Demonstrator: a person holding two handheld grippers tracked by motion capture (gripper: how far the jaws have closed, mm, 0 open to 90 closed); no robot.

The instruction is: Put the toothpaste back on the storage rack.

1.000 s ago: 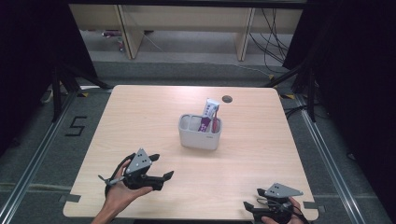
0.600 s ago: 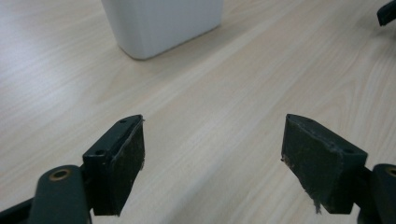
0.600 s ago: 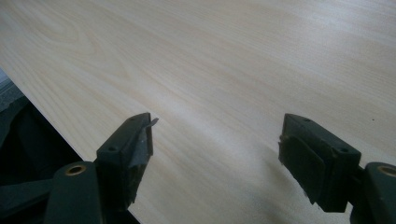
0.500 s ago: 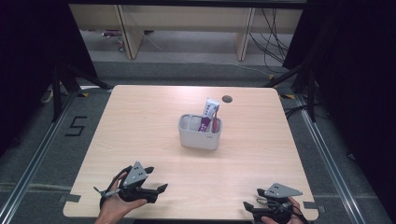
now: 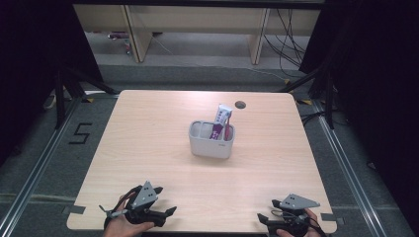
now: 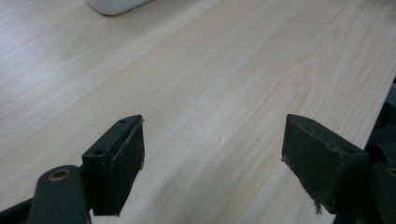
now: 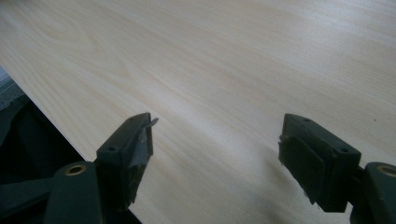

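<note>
Toothpaste tube [image 5: 221, 118] stands in the white organizer [image 5: 211, 139] at the middle of the table [image 5: 148, 128], leaning a little to the far side, with something red beside it in the right compartment. I judge that this organizer and its content are the work in hand, because nothing else lies on the wood. In the high view the left gripper [image 5: 165, 213] rests at the near left edge, held by a hand [image 5: 126, 228], and the right gripper [image 5: 262, 219] rests at the near right corner. Both are well apart from the organizer, which looks like a waiting position at the table edge.

In the left gripper view the two black jaws stand spread wide with only bare wood between them, so this tool holds nothing. The white organizer's [image 6: 116, 5] base shows at the far top, so the tool points roughly toward it. At the right border a dark part is visible, but I cannot tell what it is.

In the right gripper view the jaws are also spread wide and empty, low over the wood. The table edge runs at the left side there, with dark floor under it, which fits the corner position of this hand.
</note>
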